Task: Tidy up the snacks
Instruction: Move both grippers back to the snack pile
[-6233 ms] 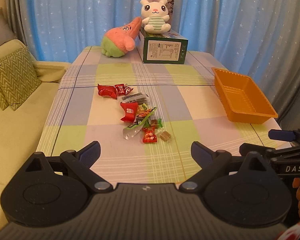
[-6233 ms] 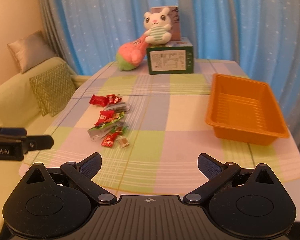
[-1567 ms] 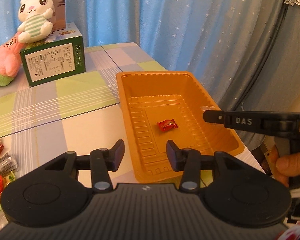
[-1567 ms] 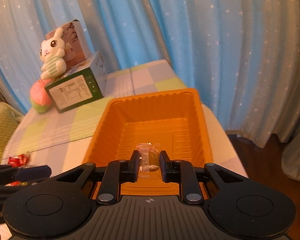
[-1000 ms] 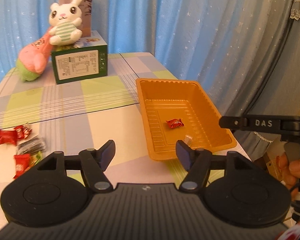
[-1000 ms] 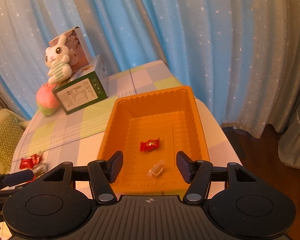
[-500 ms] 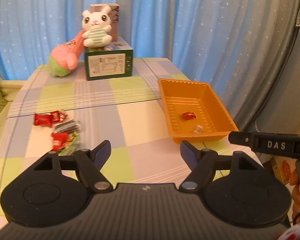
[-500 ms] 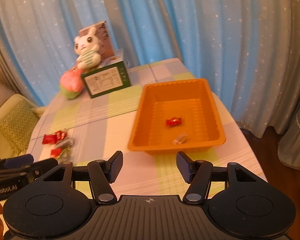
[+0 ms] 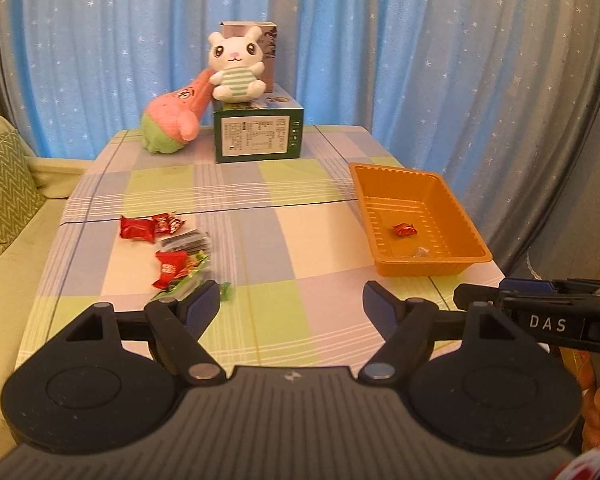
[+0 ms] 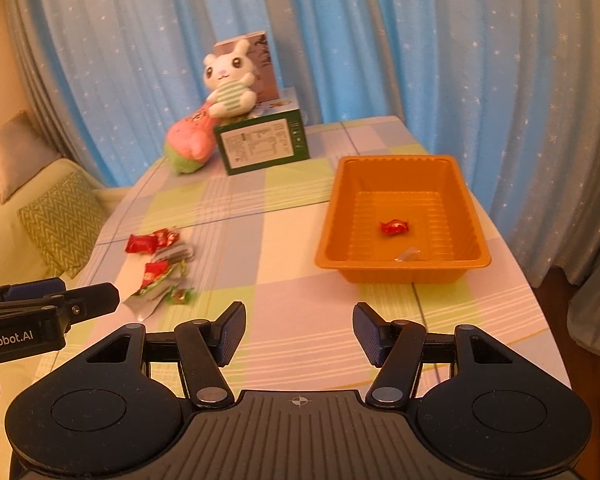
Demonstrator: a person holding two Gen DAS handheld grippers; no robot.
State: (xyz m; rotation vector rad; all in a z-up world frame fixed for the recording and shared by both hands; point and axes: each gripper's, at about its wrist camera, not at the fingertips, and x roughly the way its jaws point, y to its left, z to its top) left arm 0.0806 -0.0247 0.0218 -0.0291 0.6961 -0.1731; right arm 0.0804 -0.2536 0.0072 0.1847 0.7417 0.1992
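An orange tray (image 9: 456,208) (image 10: 468,204) stands at the table's right side. In it lie a red wrapped candy (image 9: 404,230) (image 10: 394,227) and a clear-wrapped sweet (image 9: 421,251) (image 10: 408,255). A pile of snacks (image 9: 172,252) (image 10: 158,264) in red, green and grey wrappers lies at the left. My left gripper (image 9: 292,304) is open and empty above the table's near edge. My right gripper (image 10: 299,334) is open and empty, also near the front edge, short of the tray.
A green box (image 9: 258,136) (image 10: 264,146) with a white rabbit plush (image 9: 236,66) and a pink plush (image 9: 174,118) beside it stands at the table's far end. A sofa with a green cushion (image 9: 2,184) is at the left. Blue curtains hang behind.
The right gripper let the clear-wrapped sweet fall into the tray and opened. Both grippers have drawn back from the tray toward the table's near edge; the left opened wider.
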